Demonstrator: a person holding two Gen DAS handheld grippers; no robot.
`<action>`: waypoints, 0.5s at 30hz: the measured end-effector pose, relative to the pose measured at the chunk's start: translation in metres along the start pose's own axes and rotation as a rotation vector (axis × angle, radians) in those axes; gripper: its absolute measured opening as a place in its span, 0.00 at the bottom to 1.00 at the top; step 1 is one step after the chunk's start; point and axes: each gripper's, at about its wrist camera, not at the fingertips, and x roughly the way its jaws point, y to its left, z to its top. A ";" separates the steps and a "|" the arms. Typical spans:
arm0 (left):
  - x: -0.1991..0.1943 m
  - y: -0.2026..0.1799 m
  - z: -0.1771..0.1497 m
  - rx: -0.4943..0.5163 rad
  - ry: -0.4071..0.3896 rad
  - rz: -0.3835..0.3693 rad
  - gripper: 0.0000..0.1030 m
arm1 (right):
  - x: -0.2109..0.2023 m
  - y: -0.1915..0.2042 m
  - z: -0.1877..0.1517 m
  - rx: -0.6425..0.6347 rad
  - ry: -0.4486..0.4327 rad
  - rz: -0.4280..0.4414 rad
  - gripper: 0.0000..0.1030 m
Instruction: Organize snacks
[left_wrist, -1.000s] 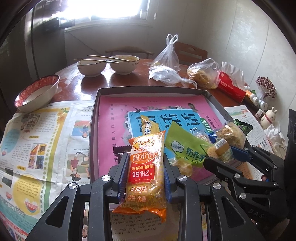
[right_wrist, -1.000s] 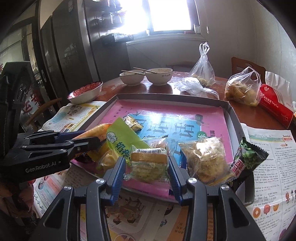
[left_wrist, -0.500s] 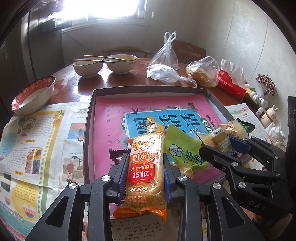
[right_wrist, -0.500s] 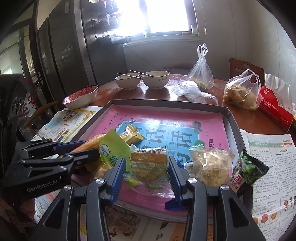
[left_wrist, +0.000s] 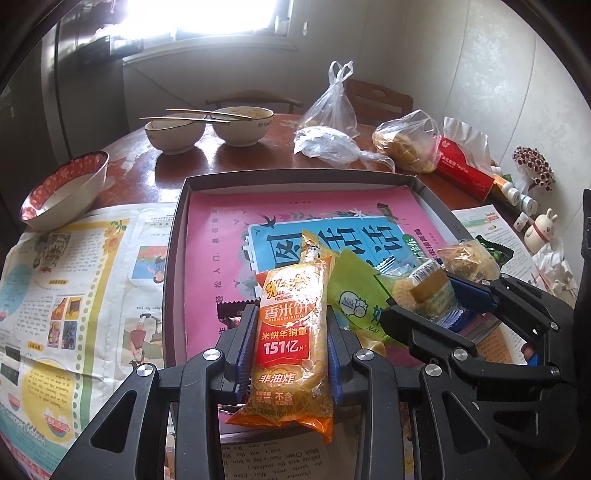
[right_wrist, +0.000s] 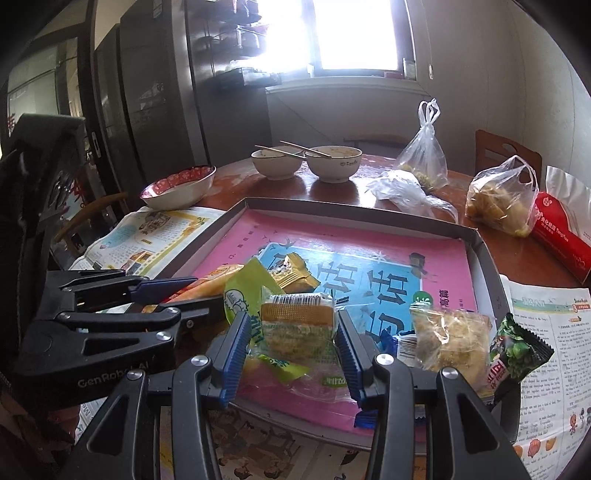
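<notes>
My left gripper (left_wrist: 291, 317) is shut on an orange rice cracker pack (left_wrist: 290, 376), held upright over the near edge of the dark tray (left_wrist: 295, 173). My right gripper (right_wrist: 291, 328) is shut on a clear-wrapped yellow cake (right_wrist: 297, 325) just above the tray's (right_wrist: 351, 210) near part. In each view the other gripper shows: the right gripper (left_wrist: 436, 299) with the cake (left_wrist: 424, 291), the left gripper (right_wrist: 199, 295) with the pack (right_wrist: 218, 280). A green milk snack (right_wrist: 243, 291), a small yellow packet (right_wrist: 291, 275) and a clear-wrapped pastry (right_wrist: 450, 336) lie in the tray.
A dark green pea packet (right_wrist: 517, 347) leans at the tray's right rim. Newspapers (left_wrist: 74, 277) flank the tray. Behind it stand two bowls with chopsticks (left_wrist: 207, 127), a red-patterned bowl (left_wrist: 62, 192), plastic bags (left_wrist: 406, 142) and a red tissue pack (left_wrist: 461, 170).
The right gripper has lifted slightly with the cake, so the tray sits lower in its view. The left gripper keeps its grip on the cracker pack and has barely moved.
</notes>
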 end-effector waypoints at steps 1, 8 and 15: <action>0.000 0.000 0.000 -0.001 0.000 0.000 0.33 | -0.001 0.000 -0.001 0.001 -0.002 -0.001 0.45; 0.001 -0.001 0.000 0.000 -0.001 0.004 0.34 | -0.002 -0.010 -0.005 0.041 0.000 -0.017 0.45; 0.001 0.000 0.000 -0.002 -0.001 0.002 0.34 | -0.003 -0.019 -0.006 0.079 -0.003 -0.033 0.46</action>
